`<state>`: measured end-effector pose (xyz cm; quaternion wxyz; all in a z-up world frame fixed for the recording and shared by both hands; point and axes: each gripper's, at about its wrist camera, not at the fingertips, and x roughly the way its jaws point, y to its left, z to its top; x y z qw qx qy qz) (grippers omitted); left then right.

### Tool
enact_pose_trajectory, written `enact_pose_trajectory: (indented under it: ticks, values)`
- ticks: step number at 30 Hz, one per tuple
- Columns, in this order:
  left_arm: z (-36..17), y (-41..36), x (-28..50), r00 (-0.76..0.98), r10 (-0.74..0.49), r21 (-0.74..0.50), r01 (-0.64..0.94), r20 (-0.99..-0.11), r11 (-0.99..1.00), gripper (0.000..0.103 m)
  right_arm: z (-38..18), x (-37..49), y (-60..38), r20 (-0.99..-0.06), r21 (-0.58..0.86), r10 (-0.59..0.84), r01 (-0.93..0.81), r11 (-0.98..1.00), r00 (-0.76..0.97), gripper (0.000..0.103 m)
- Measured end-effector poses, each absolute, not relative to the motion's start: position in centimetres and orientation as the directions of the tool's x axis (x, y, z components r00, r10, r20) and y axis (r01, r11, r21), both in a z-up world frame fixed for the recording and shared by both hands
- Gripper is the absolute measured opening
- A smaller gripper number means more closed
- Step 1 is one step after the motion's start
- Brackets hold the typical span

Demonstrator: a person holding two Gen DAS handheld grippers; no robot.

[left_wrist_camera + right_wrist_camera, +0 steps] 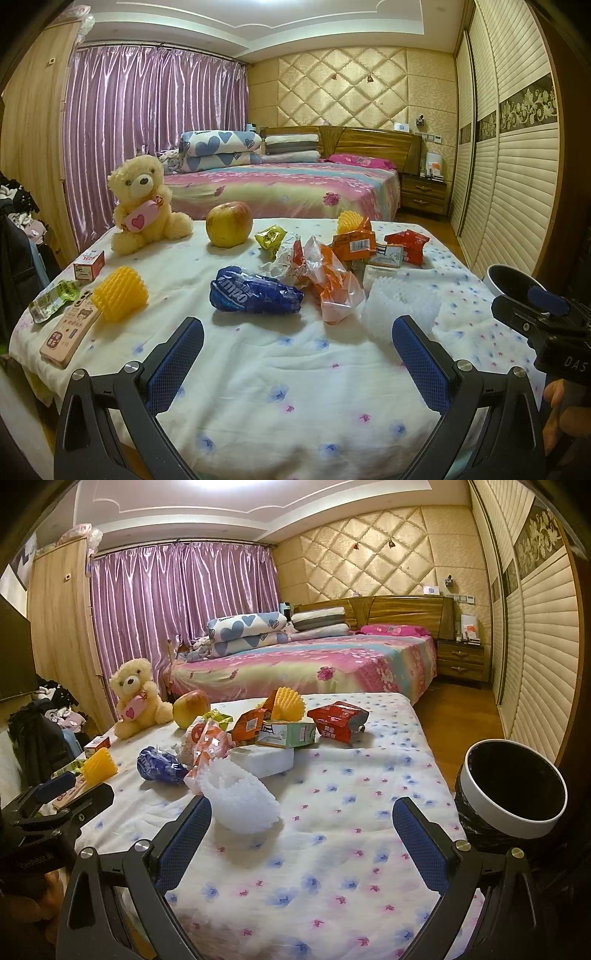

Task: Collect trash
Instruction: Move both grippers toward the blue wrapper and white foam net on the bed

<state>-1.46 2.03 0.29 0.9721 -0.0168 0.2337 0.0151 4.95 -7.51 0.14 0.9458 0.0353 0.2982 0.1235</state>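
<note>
Trash lies on a table with a flowered white cloth. A blue crumpled wrapper lies just ahead of my open, empty left gripper. An orange-and-clear wrapper, white foam net, orange packet, red packet and yellow-green wrapper lie beyond. My right gripper is open and empty, with the white foam net just ahead-left. A white-rimmed black bin stands at the table's right edge.
A teddy bear, an apple, yellow foam nets, a phone and a small box sit on the left of the table. A bed lies behind. Wardrobe doors stand on the right.
</note>
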Motion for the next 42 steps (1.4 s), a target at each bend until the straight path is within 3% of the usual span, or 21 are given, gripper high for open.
enact_pose_trajectory:
  ticks: [28, 42]
  values:
    - [-0.1, 2.1, -1.2, 0.885, 0.021, -0.028, -0.039, -0.465, 0.999, 0.102, 0.0, 5.0, -7.3, -0.560, 0.163, 0.271, -0.216, 0.963, 0.783, 0.099]
    - [-1.9, 4.3, 2.7, 0.820, 0.052, -0.039, -0.090, -0.570, 0.995, 0.102, -1.0, 6.4, -6.5, -0.603, 0.209, 0.331, -0.257, 0.943, 0.725, 0.099]
